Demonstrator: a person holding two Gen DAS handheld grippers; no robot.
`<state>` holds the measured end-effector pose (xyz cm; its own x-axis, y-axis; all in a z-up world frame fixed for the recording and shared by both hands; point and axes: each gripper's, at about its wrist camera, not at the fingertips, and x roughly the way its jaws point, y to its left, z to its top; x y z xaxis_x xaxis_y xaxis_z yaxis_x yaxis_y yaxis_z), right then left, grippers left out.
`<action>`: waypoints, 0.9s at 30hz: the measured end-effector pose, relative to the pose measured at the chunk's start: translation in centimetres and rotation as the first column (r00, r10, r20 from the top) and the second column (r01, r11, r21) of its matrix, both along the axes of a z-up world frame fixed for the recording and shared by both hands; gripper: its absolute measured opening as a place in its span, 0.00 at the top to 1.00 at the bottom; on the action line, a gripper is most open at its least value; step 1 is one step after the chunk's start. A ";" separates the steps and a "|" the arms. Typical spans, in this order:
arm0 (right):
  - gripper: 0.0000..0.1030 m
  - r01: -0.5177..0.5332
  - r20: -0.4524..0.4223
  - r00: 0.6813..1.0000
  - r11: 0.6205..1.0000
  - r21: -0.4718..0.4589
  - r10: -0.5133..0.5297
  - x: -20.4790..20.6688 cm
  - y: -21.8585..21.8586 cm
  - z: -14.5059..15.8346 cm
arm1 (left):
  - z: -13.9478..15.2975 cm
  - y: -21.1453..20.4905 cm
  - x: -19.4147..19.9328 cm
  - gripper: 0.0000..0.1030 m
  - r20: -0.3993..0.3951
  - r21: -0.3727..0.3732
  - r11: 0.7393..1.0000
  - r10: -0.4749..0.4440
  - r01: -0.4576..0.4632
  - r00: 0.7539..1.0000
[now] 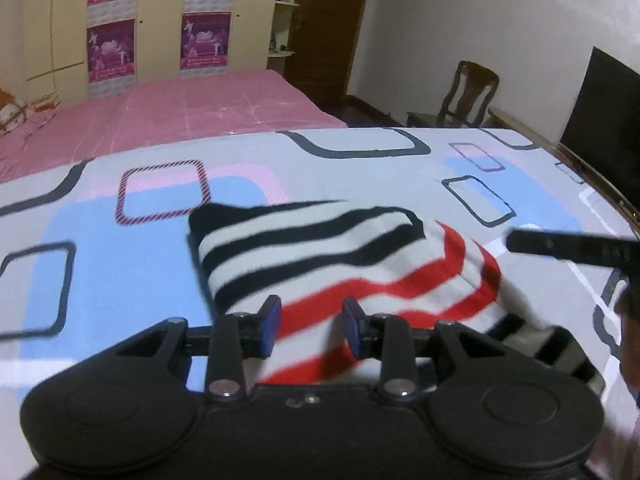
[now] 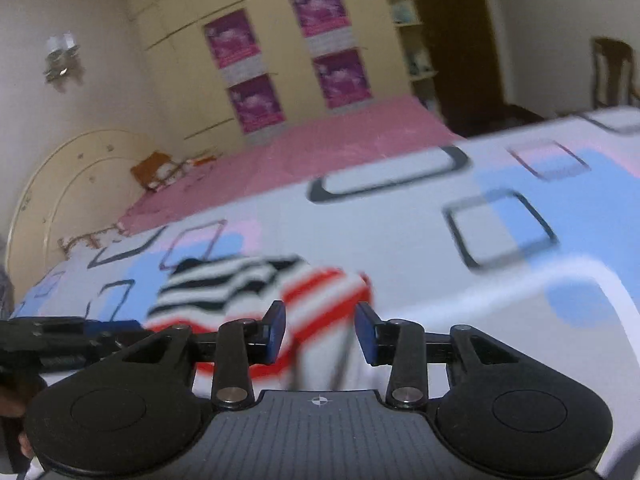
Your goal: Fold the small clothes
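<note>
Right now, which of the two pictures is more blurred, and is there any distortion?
Right wrist view: more blurred, the striped garment and the patterned sheet smear. Left wrist view: sharper, only soft on the garment. Both: fisheye bending and dark corners.

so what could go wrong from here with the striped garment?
1. Both the left gripper and right gripper are open over the striped garment, pads not pressing; a close now may pinch only the top layer.
2. The black-striped flap lies loosely folded over and could flop back.
3. The right-wrist view is blurred, so aim is uncertain.
</note>
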<state>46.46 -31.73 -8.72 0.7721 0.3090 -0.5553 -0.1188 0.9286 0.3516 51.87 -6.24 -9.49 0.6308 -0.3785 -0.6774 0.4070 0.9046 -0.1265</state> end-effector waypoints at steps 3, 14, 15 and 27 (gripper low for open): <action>0.75 -0.092 -0.035 0.995 0.992 -0.091 0.089 3.7 2.5 -0.4 | -0.9 -1.4 2.3 0.69 -0.009 -0.004 1.000 -0.008 0.008 1.000; 0.76 -0.098 -0.101 0.992 0.980 -0.176 0.081 3.9 2.3 -0.7 | 0.0 -0.7 -0.2 0.69 -0.004 -0.022 0.997 -0.072 0.072 0.997; 0.76 -0.126 -0.085 0.990 0.978 -0.165 0.113 2.7 2.3 0.0 | 0.5 -0.2 -1.5 0.69 0.012 -0.030 0.996 -0.088 0.089 0.996; 1.00 -0.287 -0.223 0.944 0.939 -0.191 0.243 -8.0 3.5 -3.9 | -1.8 -0.8 -11.4 0.70 0.024 0.111 0.991 -0.082 0.079 0.996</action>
<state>38.41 -28.21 -12.58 0.5496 0.3424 -0.7621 -0.3215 0.9286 0.1854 40.50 -7.03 -11.31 0.6207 -0.3535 -0.6998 0.4813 0.8764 -0.0159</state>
